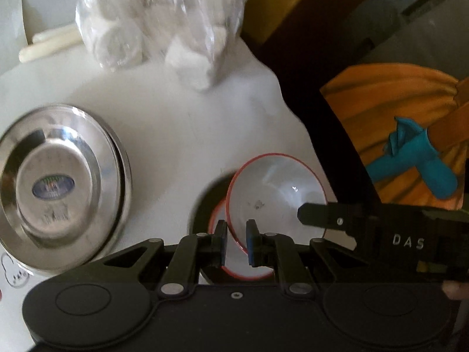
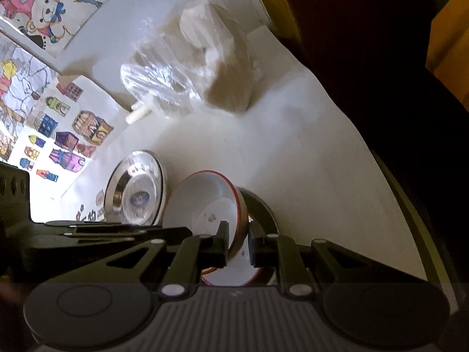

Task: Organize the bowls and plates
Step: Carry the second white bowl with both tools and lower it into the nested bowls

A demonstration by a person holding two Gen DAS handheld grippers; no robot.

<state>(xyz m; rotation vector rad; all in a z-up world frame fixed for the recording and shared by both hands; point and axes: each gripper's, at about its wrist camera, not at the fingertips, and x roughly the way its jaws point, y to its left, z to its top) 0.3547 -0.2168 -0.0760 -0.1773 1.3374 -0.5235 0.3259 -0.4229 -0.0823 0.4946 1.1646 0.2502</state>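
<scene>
A white bowl with a red rim [image 1: 272, 193] is held tilted over a second red-rimmed white bowl [image 1: 217, 220] on the white table. My left gripper [image 1: 236, 245] is shut on the near rim of the tilted bowl. My right gripper [image 2: 238, 246] is shut on the rim of the same bowl [image 2: 205, 205], with the lower bowl [image 2: 231, 275] beneath it. The right gripper's black body [image 1: 381, 234] shows in the left wrist view at the bowl's right. A stack of upturned steel plates [image 1: 61, 184] lies to the left; it also shows in the right wrist view [image 2: 137, 190].
A clear plastic bag of white items [image 1: 158, 29] lies at the back of the table [image 1: 181, 123]. A cream stick-like object [image 1: 47, 47] lies at the far left. The table edge drops off to the right. A wall with colourful stickers [image 2: 58, 135] stands on the left.
</scene>
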